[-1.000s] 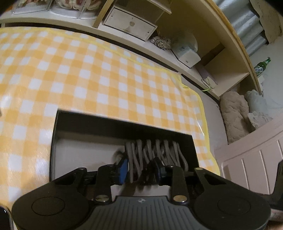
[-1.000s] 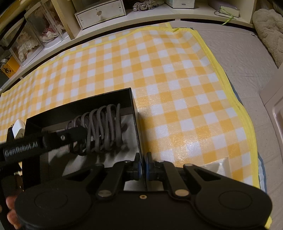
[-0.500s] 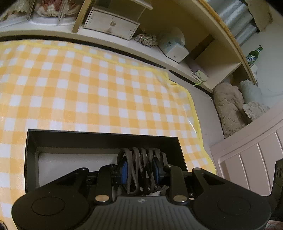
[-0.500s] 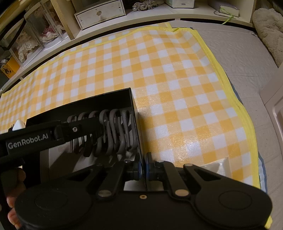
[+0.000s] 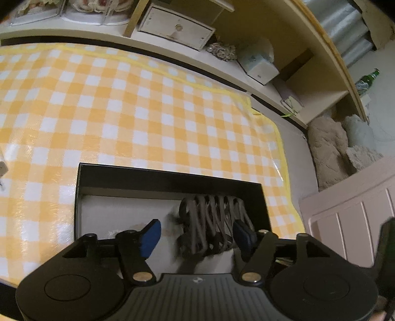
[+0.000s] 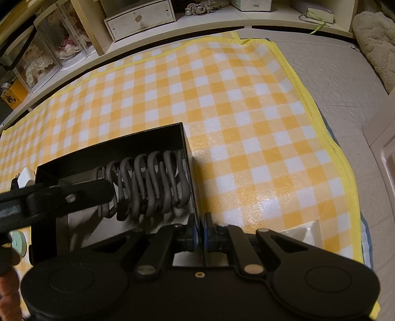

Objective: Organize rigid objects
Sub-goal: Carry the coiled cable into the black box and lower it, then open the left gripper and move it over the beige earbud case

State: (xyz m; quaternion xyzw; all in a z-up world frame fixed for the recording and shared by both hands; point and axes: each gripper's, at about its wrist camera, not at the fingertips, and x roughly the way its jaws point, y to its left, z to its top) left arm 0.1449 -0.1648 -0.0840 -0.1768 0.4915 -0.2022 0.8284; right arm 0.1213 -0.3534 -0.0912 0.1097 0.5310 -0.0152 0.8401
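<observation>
A coiled grey cable bundle (image 5: 212, 219) (image 6: 148, 187) lies inside the black open box (image 5: 170, 177) (image 6: 111, 148), at its right end, on the white lining. My left gripper (image 5: 196, 237) hangs over it and its jaws are opening. The blue pads (image 5: 150, 237) stand either side of the bundle, the left one well clear of it. One left finger (image 6: 79, 195) shows blurred in the right wrist view. My right gripper (image 6: 200, 234) is shut on the box's right wall.
The box sits on a yellow-and-white checked mat (image 5: 148, 111) (image 6: 246, 123). A white plug (image 6: 24, 176) and a pale round object (image 6: 17, 243) lie left of the box. Behind are a low shelf with a drawer unit (image 6: 139, 18) and a tissue box (image 5: 259, 66). A pink cabinet (image 5: 350, 217) stands right.
My left gripper has let go of the cable bundle and its pads have spread apart; the bundle now rests in the box's right end. The right gripper has stayed put.
</observation>
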